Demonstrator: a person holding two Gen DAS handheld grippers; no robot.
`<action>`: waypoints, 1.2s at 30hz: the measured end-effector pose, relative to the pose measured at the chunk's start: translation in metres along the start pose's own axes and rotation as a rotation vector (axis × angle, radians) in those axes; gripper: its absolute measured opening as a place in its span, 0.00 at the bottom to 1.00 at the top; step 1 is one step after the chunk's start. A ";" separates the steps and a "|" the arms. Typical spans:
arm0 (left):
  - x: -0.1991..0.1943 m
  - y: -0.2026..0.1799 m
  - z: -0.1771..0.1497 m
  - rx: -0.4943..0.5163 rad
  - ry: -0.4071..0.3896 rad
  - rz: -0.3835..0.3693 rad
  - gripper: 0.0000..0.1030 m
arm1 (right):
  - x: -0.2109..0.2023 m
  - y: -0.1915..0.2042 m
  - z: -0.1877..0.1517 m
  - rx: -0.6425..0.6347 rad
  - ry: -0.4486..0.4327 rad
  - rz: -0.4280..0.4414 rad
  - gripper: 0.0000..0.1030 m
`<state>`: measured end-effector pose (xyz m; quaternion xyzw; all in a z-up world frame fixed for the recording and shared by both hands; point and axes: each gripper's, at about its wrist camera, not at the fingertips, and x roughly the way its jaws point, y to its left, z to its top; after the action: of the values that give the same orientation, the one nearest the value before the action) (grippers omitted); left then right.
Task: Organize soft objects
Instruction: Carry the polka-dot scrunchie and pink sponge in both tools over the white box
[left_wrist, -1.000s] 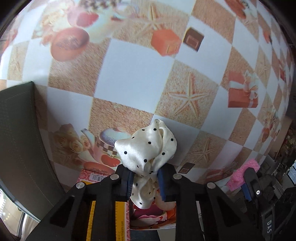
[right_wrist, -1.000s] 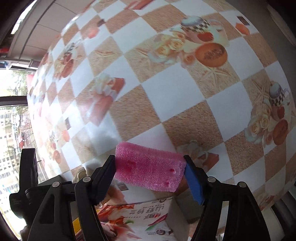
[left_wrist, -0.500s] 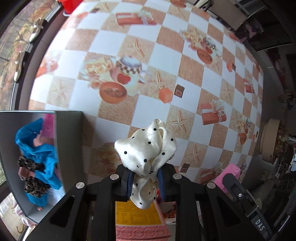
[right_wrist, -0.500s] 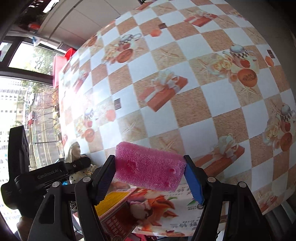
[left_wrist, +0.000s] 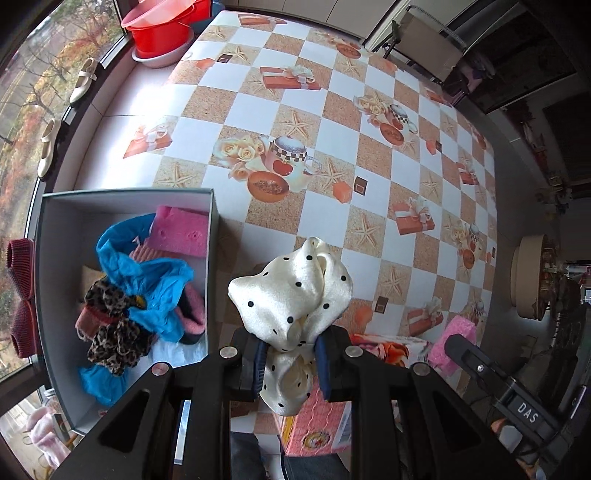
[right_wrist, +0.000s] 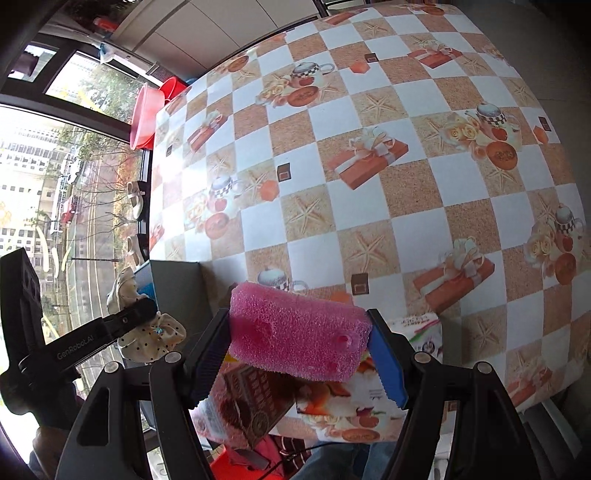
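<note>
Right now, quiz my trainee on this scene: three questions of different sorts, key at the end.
1. True or false: the left tongs are shut on a polka-dot cloth.
2. What do the right tongs grip? A) blue cloth B) pink sponge C) shoe
3. Fill in: a second pink sponge lies inside the grey ____.

Key: 1 true; 2 B; 3 box.

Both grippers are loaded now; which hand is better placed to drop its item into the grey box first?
Left, probably. The left gripper, pinching the polka-dot cloth, hangs right beside the grey box. The right gripper, holding the pink sponge, is farther away.
</note>
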<state>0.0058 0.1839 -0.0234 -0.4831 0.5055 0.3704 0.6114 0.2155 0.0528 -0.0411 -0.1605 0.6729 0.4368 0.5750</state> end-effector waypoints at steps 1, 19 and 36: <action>-0.004 0.003 -0.005 0.008 -0.007 -0.002 0.23 | -0.002 0.002 -0.003 -0.004 -0.003 -0.002 0.71; -0.027 0.033 -0.085 0.088 -0.007 -0.092 0.23 | -0.028 0.021 -0.080 -0.015 -0.016 -0.047 0.71; -0.030 0.070 -0.136 0.123 -0.002 -0.122 0.23 | -0.011 0.074 -0.127 -0.111 0.036 -0.075 0.71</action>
<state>-0.1018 0.0720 -0.0120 -0.4741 0.4961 0.3012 0.6621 0.0848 -0.0069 -0.0067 -0.2250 0.6516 0.4486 0.5688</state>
